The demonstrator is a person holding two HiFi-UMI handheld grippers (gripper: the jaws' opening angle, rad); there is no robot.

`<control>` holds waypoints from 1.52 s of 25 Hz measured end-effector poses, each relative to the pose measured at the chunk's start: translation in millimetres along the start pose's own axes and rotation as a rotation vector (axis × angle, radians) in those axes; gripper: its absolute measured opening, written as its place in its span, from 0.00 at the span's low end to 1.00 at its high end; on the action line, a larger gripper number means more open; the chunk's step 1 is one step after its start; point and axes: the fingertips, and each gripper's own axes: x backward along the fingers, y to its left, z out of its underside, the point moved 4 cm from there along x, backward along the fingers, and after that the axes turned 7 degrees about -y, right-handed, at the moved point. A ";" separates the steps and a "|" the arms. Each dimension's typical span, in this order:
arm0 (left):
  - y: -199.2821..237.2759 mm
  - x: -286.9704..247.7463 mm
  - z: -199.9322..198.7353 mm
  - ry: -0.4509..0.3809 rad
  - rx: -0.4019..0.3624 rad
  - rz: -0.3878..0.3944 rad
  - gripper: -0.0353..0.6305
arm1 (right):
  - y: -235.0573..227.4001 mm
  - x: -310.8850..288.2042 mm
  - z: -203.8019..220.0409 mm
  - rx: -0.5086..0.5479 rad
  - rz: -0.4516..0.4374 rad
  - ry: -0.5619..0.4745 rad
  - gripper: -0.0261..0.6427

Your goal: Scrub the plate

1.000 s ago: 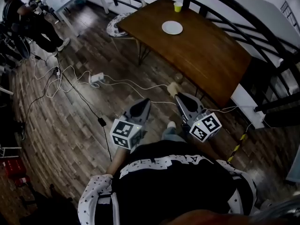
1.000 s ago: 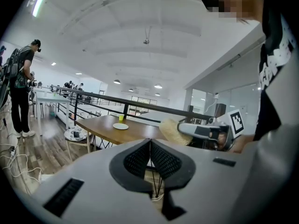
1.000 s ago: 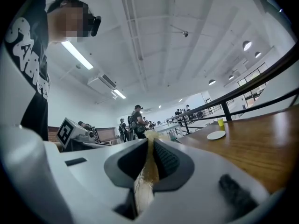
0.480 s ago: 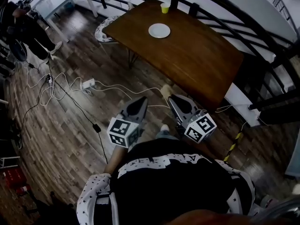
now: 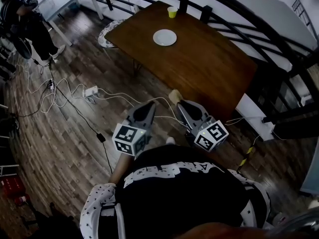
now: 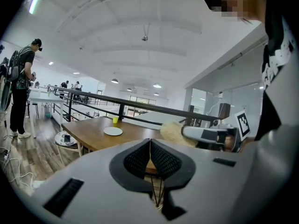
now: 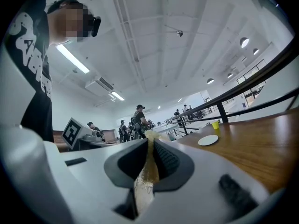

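Note:
A white plate [image 5: 164,37] lies on the far part of the brown wooden table [image 5: 209,68], with a small yellow cup [image 5: 172,12] beyond it. Both grippers hang over the floor in front of the person, well short of the table. My left gripper [image 5: 148,107] is shut with nothing between its fingers [image 6: 150,143]. My right gripper [image 5: 179,102] is shut on a beige scrubbing sponge [image 5: 174,95], which sticks up past the fingertips [image 7: 148,162]. The plate [image 7: 208,140] and the cup [image 7: 215,125] show far off in the right gripper view; the plate [image 6: 113,131] also shows in the left gripper view.
White cables and a power strip [image 5: 91,90] trail over the wooden floor at the left. A black railing [image 5: 234,14] runs behind the table. A round stool [image 5: 105,35] stands at the table's left end. A person [image 5: 30,21] stands by a white desk at far left.
The view has drawn nearer to the table; the plate sits lower and further left in the head view. Both grippers have shifted slightly up and left, still shut, the sponge still held.

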 end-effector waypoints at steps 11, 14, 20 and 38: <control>-11.4 -38.7 -1.3 -0.014 -0.002 -0.034 0.07 | -42.0 6.2 -11.1 0.001 -0.028 0.005 0.11; -8.9 -41.7 0.9 -0.011 0.007 -0.042 0.07 | -45.2 6.6 -8.4 -0.010 -0.026 0.008 0.11; -3.3 -57.8 -0.8 -0.022 0.010 -0.006 0.07 | -53.0 0.5 -9.0 0.001 -0.009 0.013 0.11; 79.2 -104.1 -33.0 -0.019 -0.005 0.075 0.07 | -80.4 -80.2 -20.1 0.034 0.070 -0.010 0.11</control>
